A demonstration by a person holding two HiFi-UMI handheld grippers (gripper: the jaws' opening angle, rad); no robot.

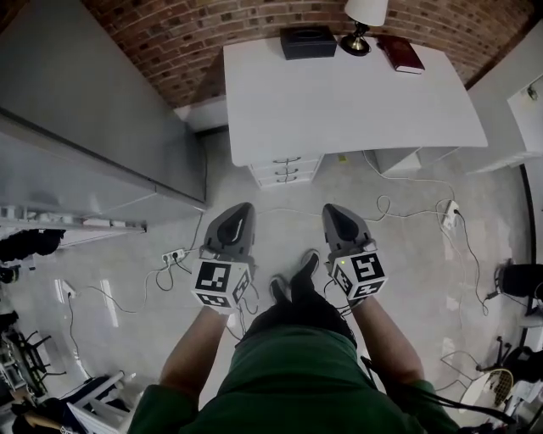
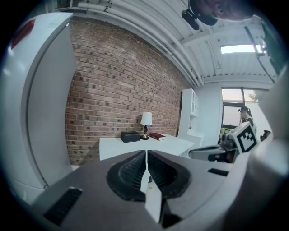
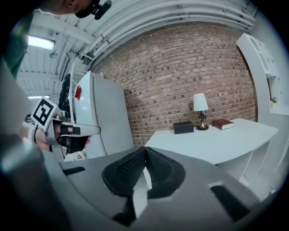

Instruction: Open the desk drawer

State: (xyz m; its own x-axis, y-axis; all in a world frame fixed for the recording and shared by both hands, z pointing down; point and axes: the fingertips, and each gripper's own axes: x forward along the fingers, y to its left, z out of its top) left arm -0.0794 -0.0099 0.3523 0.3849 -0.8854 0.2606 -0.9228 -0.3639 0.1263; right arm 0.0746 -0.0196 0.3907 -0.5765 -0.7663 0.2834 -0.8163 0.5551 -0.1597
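Note:
A white desk stands against the brick wall ahead of me. Under its front edge is a white drawer unit with three closed drawers and dark handles. My left gripper and right gripper hang side by side over the floor, well short of the desk. Both are shut with nothing between the jaws. In the left gripper view the desk shows beyond the closed left gripper. The right gripper view shows the desk past the closed right gripper.
On the desk stand a black box, a lamp and a red book. A tall grey cabinet fills the left. Cables and power strips lie on the floor. White shelving stands right.

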